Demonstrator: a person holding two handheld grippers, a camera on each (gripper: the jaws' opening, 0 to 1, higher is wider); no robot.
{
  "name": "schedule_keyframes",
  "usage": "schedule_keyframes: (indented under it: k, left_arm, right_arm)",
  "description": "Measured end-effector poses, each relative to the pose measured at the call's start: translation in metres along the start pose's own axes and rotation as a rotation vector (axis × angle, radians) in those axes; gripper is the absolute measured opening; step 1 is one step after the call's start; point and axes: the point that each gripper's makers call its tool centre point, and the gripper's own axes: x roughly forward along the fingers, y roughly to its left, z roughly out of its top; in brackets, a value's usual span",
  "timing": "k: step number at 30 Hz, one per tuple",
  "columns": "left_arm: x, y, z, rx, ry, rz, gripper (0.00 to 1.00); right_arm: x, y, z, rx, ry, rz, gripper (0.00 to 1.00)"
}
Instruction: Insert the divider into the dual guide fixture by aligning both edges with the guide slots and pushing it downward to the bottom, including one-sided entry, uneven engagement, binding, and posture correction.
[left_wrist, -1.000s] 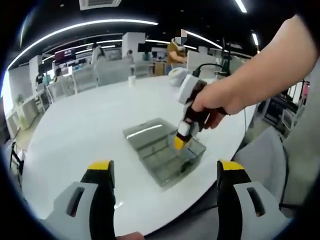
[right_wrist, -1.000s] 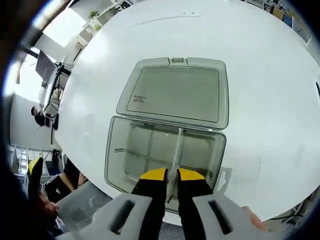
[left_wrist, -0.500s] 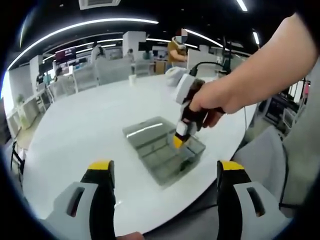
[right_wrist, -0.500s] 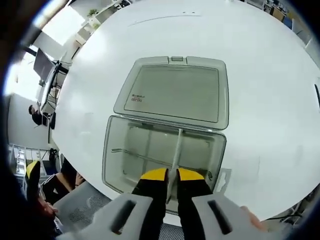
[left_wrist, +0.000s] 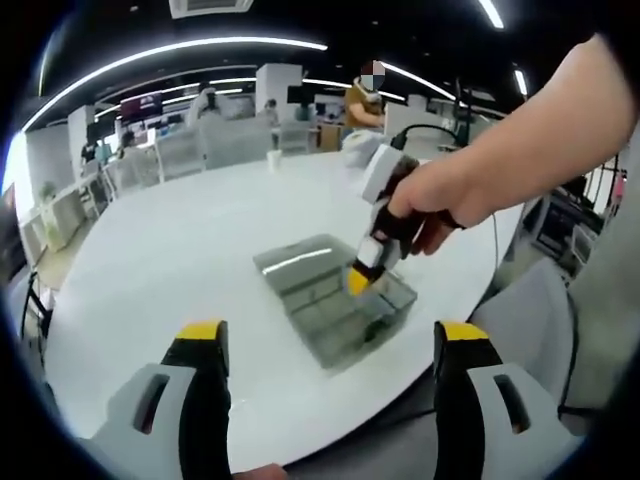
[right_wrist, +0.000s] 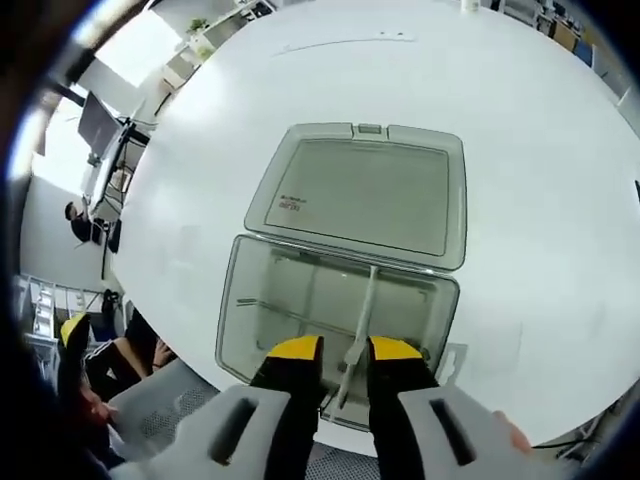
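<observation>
Right tool (right_wrist: 345, 348), yellow-tipped black jaws at lower centre of the right gripper view, stands over the near rim of the clear grey plastic box (right_wrist: 255, 290) on the round white table (right_wrist: 540, 200). Jaws slightly parted on either side of the thin translucent white divider strip (right_wrist: 362, 325); whether they pinch it I cannot tell. Divider runs from between the tips up across the box's open compartment toward the hinge; hinged lid (right_wrist: 365, 190) lies flat open above it in the frame.

Left tool (left_wrist: 325, 345), at the bottom of the left gripper view, has jaws spread wide, nothing between them, held near the table's (left_wrist: 150, 250) edge. At centre right of that view, the right tool (left_wrist: 358, 280), in a hand (left_wrist: 440, 200), dips into the box (left_wrist: 335, 320).
</observation>
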Motion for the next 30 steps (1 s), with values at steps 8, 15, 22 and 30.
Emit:
schedule_keyframes:
  k: [8,15,22,30]
  left_arm:
    - [-0.001,0.002,0.0,0.003,0.003,0.002,0.83]
    - [-0.001,0.004,-0.005,-0.007,0.016,0.0,0.83]
    - [0.001,0.006,-0.006,-0.011,0.023,0.002,0.82]
    - [0.003,0.01,-0.012,-0.019,0.049,0.007,0.82]
  right_arm:
    - [-0.013,0.005,-0.001,-0.038,-0.025,0.053,0.17]
    - [-0.025,0.012,-0.008,-0.048,-0.055,0.118,0.2]
    - [-0.032,0.012,-0.014,-0.061,-0.076,0.163,0.2]
    - [-0.036,0.017,-0.016,-0.095,-0.111,0.228,0.23]
